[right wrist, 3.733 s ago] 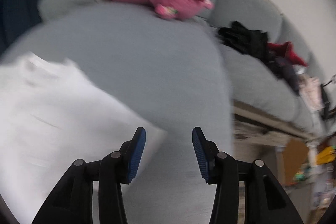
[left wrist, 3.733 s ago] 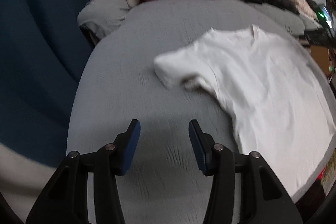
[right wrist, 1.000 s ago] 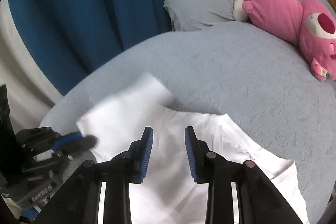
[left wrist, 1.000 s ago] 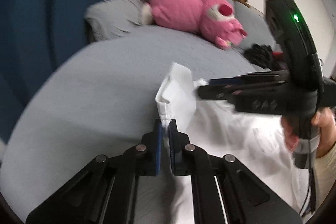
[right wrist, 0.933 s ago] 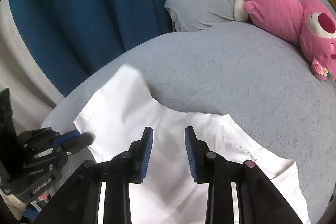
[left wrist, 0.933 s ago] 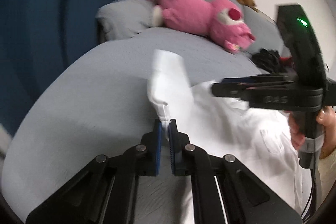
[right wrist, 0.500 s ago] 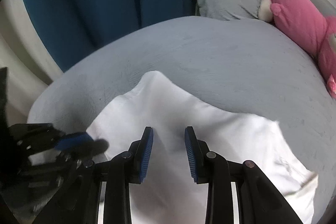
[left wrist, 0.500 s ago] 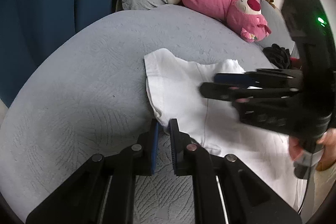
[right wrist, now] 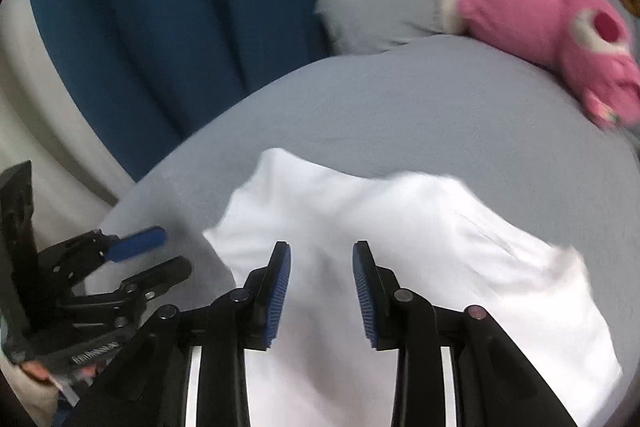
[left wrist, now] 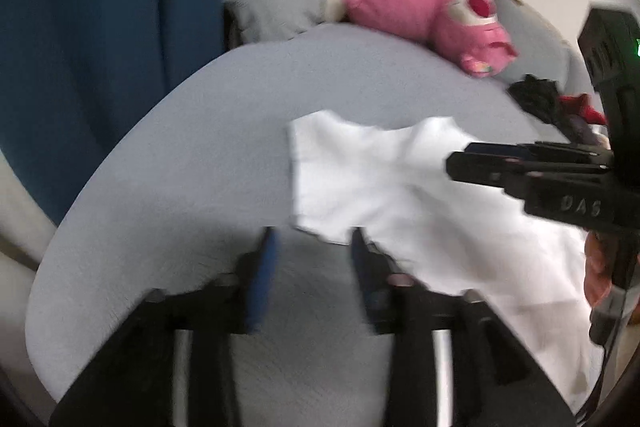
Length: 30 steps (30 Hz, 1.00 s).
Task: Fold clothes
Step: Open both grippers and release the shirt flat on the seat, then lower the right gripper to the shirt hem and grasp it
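A white T-shirt (left wrist: 404,187) lies spread on the grey bed (left wrist: 192,163), one sleeve laid flat toward the left. My left gripper (left wrist: 312,259) is open just short of the sleeve's near edge, holding nothing. The right gripper (left wrist: 472,163) reaches in from the right above the shirt in the left wrist view. In the right wrist view the T-shirt (right wrist: 440,227) fills the lower middle, and my right gripper (right wrist: 322,279) hovers open over it with nothing between its pads. The left gripper (right wrist: 160,251) shows at the lower left, open, beside the sleeve.
A pink plush toy (left wrist: 404,11) and a grey pillow (left wrist: 272,7) lie at the head of the bed. Dark and red clothes (left wrist: 552,99) are piled at the far right. A blue curtain (left wrist: 100,7) hangs left of the bed. A hand (left wrist: 600,267) holds the right gripper.
My left gripper has let go of the sleeve and opened wide; the sleeve now lies flat. The right gripper has opened a little wider over the shirt.
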### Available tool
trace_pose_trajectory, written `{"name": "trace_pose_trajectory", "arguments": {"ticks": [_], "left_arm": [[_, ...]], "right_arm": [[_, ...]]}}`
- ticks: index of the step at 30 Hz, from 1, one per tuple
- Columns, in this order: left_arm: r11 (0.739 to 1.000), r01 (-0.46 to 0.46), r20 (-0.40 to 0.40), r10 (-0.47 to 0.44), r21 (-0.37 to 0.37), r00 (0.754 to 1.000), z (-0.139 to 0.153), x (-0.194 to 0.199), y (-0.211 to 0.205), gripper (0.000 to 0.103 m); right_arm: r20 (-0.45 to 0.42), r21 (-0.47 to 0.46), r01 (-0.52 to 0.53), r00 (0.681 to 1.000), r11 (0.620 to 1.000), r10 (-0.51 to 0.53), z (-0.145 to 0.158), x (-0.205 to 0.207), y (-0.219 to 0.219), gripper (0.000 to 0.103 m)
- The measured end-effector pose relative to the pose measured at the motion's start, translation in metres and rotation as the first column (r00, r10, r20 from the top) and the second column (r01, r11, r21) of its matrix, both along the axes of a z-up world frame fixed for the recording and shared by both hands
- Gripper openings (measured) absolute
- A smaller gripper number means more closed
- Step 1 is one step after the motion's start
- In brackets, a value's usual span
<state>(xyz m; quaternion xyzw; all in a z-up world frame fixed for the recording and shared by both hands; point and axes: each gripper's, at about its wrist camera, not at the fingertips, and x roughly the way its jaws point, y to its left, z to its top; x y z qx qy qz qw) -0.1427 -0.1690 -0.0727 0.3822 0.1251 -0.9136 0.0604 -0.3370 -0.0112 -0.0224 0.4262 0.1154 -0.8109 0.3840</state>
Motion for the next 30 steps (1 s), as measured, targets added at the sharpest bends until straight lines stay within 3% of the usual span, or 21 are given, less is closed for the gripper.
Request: {"name": "trace_pose_trajectory", "arguments": {"ticks": [1,3,5,6,7,11,12,13,15,19,22,27,30], "left_arm": [[1.000,0.024,-0.005,-0.024,0.006,1.000,0.004,0.002,0.005,0.057],[0.995,0.096,-0.008,-0.096,0.002,0.995,0.013,0.007,0.024,0.059],[0.988,0.152,-0.004,-0.152,-0.022,0.988,0.020,0.009,0.043,0.068],[0.985,0.170,0.005,-0.170,-0.038,0.985,0.022,0.008,0.051,0.086],[0.980,0.189,0.012,-0.188,-0.056,0.982,0.023,0.008,0.060,0.092],[0.969,0.227,0.042,-0.224,-0.101,0.974,0.027,0.014,0.090,0.093],[0.967,0.232,0.048,-0.228,-0.101,0.972,0.028,0.017,0.095,0.093],[0.967,0.234,0.050,-0.230,-0.101,0.972,0.030,0.022,0.101,0.094],[0.969,0.225,0.039,-0.223,-0.097,0.974,0.035,0.028,0.107,0.098],[0.969,0.228,0.011,-0.228,-0.097,0.974,0.043,0.043,0.122,0.101],[0.961,0.255,-0.002,-0.256,-0.111,0.967,0.050,0.049,0.136,0.102],[0.948,0.277,-0.028,-0.285,-0.155,0.958,0.060,0.054,0.152,0.102],[0.942,0.283,-0.025,-0.292,-0.183,0.956,0.059,0.052,0.158,0.102]], "right_arm": [[0.007,-0.016,0.031,1.000,0.999,-0.031,0.005,-0.001,0.019,0.044],[0.025,-0.026,0.107,0.994,0.994,-0.106,0.012,0.002,0.060,0.055],[0.030,0.001,0.190,0.981,0.982,-0.190,0.016,-0.003,0.095,0.065],[0.024,0.007,0.218,0.976,0.976,-0.219,0.017,0.002,0.111,0.070],[0.017,0.009,0.251,0.968,0.968,-0.251,0.018,0.006,0.133,0.077],[0.044,-0.056,0.314,0.949,0.948,-0.312,0.019,0.018,0.191,0.085],[0.051,-0.080,0.322,0.946,0.943,-0.319,0.020,0.020,0.202,0.097],[0.064,-0.107,0.324,0.946,0.940,-0.319,0.019,0.021,0.212,0.103],[0.084,-0.188,0.309,0.951,0.932,-0.298,0.019,0.026,0.234,0.103],[0.035,-0.278,0.344,0.937,0.897,-0.348,0.020,0.032,0.262,0.103],[0.023,-0.201,0.360,0.931,0.911,-0.363,0.017,0.021,0.270,0.103],[-0.051,-0.092,0.481,0.872,0.872,-0.486,0.006,-0.007,0.285,0.103],[-0.012,-0.060,0.444,0.895,0.894,-0.446,-0.013,-0.024,0.290,0.103]]}}
